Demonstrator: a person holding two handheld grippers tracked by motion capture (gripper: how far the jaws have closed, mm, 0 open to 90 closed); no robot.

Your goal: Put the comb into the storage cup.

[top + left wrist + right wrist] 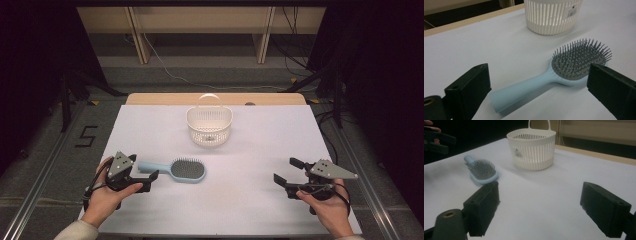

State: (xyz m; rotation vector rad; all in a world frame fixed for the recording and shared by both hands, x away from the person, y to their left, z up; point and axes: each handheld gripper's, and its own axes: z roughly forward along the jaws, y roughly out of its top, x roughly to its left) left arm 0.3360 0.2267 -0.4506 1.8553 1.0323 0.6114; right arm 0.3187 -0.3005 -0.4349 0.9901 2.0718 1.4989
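While both claws rest low over the white desk (pixel 250 200), the left claw (pixel 150 181) sits at the near left with its jaws spread wide, just beside the handle end of a pale blue hairbrush (pixel 175 169). From the left gripper view, the hairbrush (pixel 554 77) lies flat between the two black jaws with its grey bristles facing up, its handle pointing back toward the camera and its oval head farther off; neither jaw touches it. Beyond the brush head stands a white slatted basket (pixel 551 17) with a small label on its wall. From the high view the basket (pixel 209 125) stands upright near the far middle of the desk, its thin loop handle raised at the back, well apart from the hairbrush. The right claw (pixel 290 171) is at the near right, held in the person's right hand (pixel 327 205), jaws wide apart and gripping nothing, well apart from both things. Its own view looks across bare desk toward the basket (pixel 531 148), with the hairbrush (pixel 482 171) lying to the left of it, bristles up, and the other gripper at the dark upper left corner. The person's left hand (pixel 102 197) wraps the left gripper from behind.
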